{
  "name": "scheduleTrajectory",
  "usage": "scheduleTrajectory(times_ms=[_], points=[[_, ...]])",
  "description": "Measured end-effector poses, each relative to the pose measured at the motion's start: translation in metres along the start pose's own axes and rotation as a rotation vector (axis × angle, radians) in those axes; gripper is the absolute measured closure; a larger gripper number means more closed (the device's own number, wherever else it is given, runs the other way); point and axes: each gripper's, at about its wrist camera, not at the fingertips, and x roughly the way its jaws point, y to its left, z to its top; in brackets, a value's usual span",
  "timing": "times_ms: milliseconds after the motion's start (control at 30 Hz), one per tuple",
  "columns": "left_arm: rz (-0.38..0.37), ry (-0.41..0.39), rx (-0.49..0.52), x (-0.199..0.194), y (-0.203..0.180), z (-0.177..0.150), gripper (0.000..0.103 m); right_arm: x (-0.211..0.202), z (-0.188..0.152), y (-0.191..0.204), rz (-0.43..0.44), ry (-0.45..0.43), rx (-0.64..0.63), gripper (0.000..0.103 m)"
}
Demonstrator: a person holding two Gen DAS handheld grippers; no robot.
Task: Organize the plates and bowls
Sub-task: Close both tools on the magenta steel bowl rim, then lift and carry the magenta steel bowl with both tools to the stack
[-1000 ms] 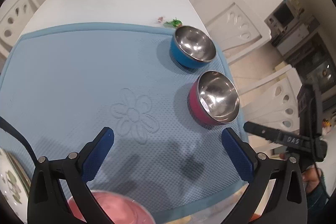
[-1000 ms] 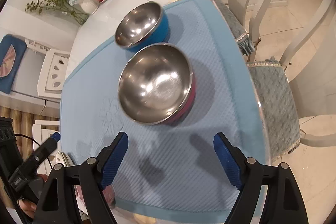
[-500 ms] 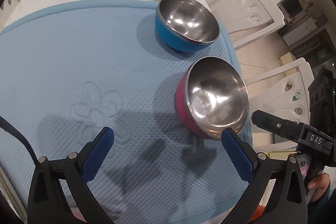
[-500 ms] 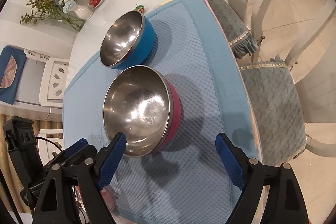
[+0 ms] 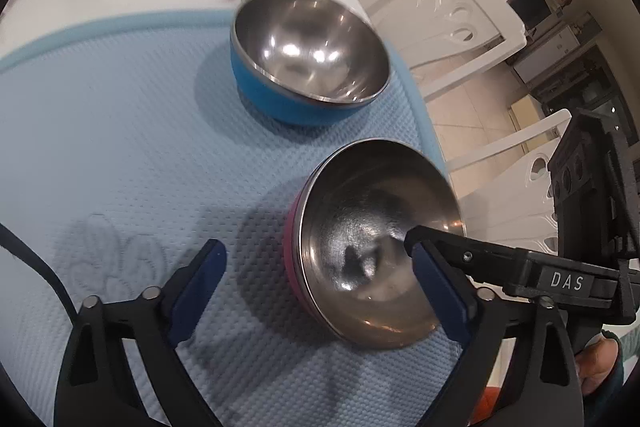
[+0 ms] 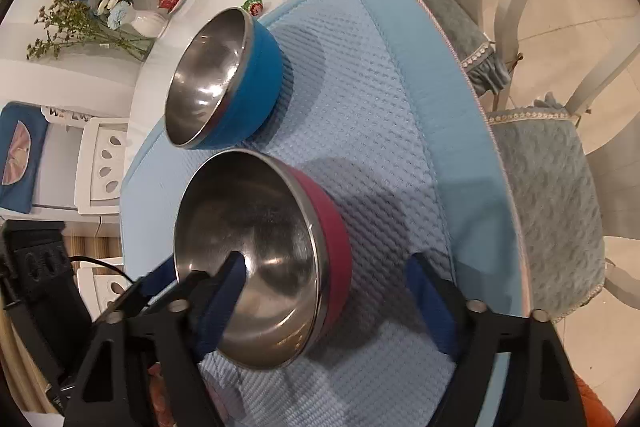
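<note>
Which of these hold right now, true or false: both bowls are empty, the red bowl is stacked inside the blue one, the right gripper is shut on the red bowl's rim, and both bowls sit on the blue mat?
1. Both bowls are empty. True: the red bowl and the blue bowl show bare steel inside.
2. The red bowl is stacked inside the blue one. False: they stand apart on the mat.
3. The right gripper is shut on the red bowl's rim. False: it is open, with one finger inside the bowl and one outside.
4. Both bowls sit on the blue mat. True.
</note>
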Motion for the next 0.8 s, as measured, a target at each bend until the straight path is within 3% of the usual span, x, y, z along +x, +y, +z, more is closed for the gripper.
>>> scheduleTrajectory(times_ms=[100, 133, 167, 200, 233, 267, 333, 367, 400, 433, 467, 567, 800], points=[[-0.057, 0.036, -0.039, 0.015, 0.01, 0.001, 0.018, 0.004, 0.002, -0.005, 0.004, 0.004, 0.013, 0.031], [-0.077, 0.058, -0.059, 0.021, 0.014, 0.001, 0.025, 0.006, 0.002, -0.007, 0.002, 0.005, 0.016, 0.032], [-0.081, 0.076, -0.074, 0.026, 0.017, 0.0, 0.039, 0.008, 0.002, -0.009, 0.004, 0.008, 0.023, 0.033], [-0.059, 0.089, -0.082, 0.032, 0.019, -0.001, 0.045, 0.009, 0.002, -0.01, 0.012, 0.004, 0.021, 0.033], [-0.043, 0.064, -0.071, 0.03, 0.019, -0.001, 0.057, 0.009, 0.002, -0.009, 0.012, -0.002, 0.015, 0.033], [0.003, 0.047, -0.054, 0.028, 0.017, 0.0, 0.085, 0.01, 0.002, -0.007, 0.008, -0.013, -0.007, 0.033], [-0.012, 0.027, -0.103, 0.025, 0.019, 0.001, 0.091, 0.012, -0.001, 0.001, -0.029, -0.038, -0.064, 0.035], [-0.024, 0.022, -0.116, 0.025, 0.019, 0.001, 0.091, 0.012, -0.002, 0.003, -0.053, -0.045, -0.075, 0.05], [-0.021, 0.016, -0.114, 0.025, 0.018, 0.0, 0.091, 0.012, -0.005, 0.006, -0.099, -0.057, -0.092, 0.076], [-0.016, 0.012, -0.097, 0.024, 0.015, -0.002, 0.091, 0.012, -0.007, 0.006, -0.104, -0.057, -0.095, 0.085], [0.005, 0.008, -0.071, 0.023, 0.009, -0.003, 0.091, 0.014, -0.008, 0.003, -0.057, -0.044, -0.074, 0.085], [0.041, 0.011, -0.018, 0.019, -0.001, -0.004, 0.091, 0.01, -0.014, -0.001, -0.029, -0.06, -0.064, 0.086], [0.034, -0.01, -0.037, 0.002, -0.011, -0.006, 0.091, -0.007, -0.029, 0.007, -0.062, -0.093, -0.07, 0.086]])
